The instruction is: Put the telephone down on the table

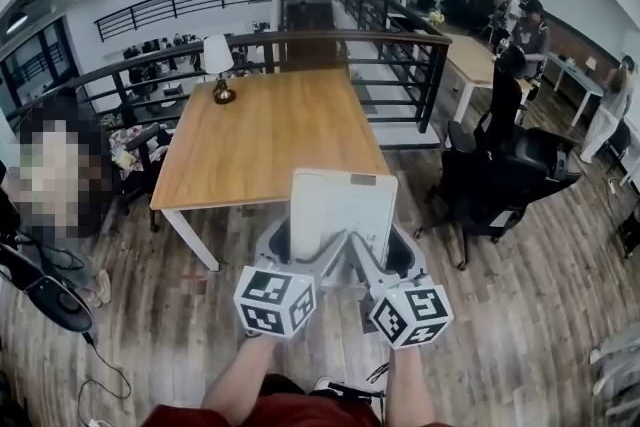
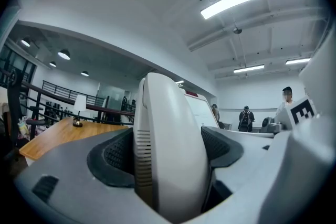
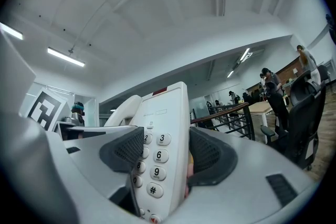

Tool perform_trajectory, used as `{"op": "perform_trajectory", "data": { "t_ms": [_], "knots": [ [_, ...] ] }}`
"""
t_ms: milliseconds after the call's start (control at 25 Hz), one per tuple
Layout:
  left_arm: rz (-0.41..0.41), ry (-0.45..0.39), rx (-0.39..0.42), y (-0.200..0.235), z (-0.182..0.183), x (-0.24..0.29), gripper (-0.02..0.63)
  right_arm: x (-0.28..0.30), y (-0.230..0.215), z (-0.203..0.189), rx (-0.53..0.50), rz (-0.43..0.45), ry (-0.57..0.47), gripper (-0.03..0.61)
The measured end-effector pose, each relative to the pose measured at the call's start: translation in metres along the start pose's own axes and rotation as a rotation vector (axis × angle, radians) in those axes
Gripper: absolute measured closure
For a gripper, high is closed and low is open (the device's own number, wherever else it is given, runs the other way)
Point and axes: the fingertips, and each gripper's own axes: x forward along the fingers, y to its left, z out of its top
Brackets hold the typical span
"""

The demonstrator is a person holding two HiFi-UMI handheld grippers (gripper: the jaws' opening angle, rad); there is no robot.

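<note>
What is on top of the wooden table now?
Only a lamp, near the table's far left corner. The telephone, held by the left gripper and the right gripper, covers part of its near edge.

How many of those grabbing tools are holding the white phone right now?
2. The left tool clamps the telephone on its handset side; the right tool clamps its keypad side. Both hold it in the air, short of the wooden table.

telephone (image 3: 160, 144) btm cut off at frame edge, left keys hidden behind jaw pad (image 3: 123, 152), label print unreadable
</note>
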Motion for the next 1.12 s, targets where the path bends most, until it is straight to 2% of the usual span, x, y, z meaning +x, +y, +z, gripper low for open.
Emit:
{"op": "perform_trajectory", "data": {
  "t_ms": [240, 400, 680, 1120],
  "knots": [
    [-0.056, 0.026, -0.019, 0.004, -0.016, 0.042, 0.206, 0.017, -0.034, -0.012, 0.001, -0.063, 0.016, 0.299],
    [-0.069, 0.032, -0.028, 0.034, -0.017, 0.063, 0.206, 0.051, -0.038, -0.02, -0.001, -0.08, 0.023, 0.299],
    [-0.019, 0.013, -0.054, 0.13, 0.006, 0.075, 0.206, 0.146, -0.001, -0.026, -0.018, -0.03, 0.048, 0.299],
    [0.131, -0.016, -0.087, 0.29, 0.034, 0.06, 0.206, 0.289, 0.085, -0.05, -0.026, 0.12, 0.094, 0.299]
  ]
}}
